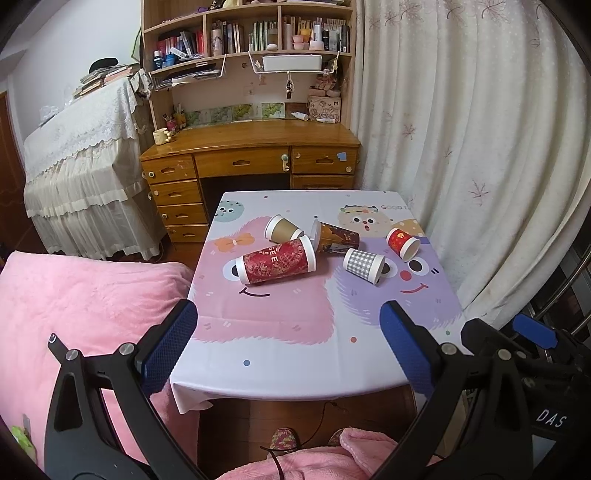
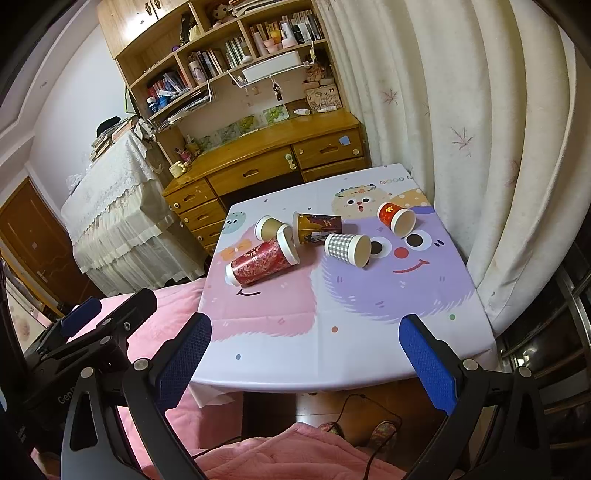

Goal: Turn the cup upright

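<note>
Both claws low at the near worktop edge, spread wide, holding nothing.

Left claw [image 1: 288, 343] and right claw [image 2: 304, 350] hang short of five paper cups lying on their sides mid-worktop [image 1: 280, 362]. Checked cup [image 1: 364, 265], at 1 o'clock in the left view, looks light, thin-walled and crushable; best taken gently across the mid-body, away from the rim.

Cartoon-print tablecloth [image 1: 280, 332], wooden bureau with drawers [image 1: 240, 162], bookshelf [image 1: 251, 33] above, floral curtain [image 1: 461, 129] beside, pink blanket [image 1: 74, 306], lace-covered furniture [image 1: 81, 147]
</note>
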{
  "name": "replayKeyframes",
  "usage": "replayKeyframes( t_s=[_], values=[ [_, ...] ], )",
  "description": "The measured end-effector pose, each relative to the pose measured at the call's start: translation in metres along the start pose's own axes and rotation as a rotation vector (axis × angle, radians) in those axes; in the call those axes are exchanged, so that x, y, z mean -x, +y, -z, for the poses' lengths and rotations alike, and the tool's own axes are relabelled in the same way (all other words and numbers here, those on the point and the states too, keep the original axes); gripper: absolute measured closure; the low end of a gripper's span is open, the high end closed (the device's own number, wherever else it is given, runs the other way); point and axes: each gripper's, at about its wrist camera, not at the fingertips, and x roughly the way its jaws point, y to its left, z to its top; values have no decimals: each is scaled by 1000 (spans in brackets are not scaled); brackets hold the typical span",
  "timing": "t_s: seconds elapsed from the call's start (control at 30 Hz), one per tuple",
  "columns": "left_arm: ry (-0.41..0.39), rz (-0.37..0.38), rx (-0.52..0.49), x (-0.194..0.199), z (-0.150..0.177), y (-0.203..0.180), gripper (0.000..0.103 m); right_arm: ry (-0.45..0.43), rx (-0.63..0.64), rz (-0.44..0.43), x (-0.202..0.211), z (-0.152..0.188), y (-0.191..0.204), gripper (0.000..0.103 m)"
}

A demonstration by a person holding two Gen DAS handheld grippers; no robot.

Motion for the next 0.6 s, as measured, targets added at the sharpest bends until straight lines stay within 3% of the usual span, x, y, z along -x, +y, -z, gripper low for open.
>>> replayKeyframes(
  t_s=[0.6],
  values=[
    [7, 4, 4, -3, 4, 2, 5, 5, -2, 1, -2, 1, 0, 0]
  ],
)
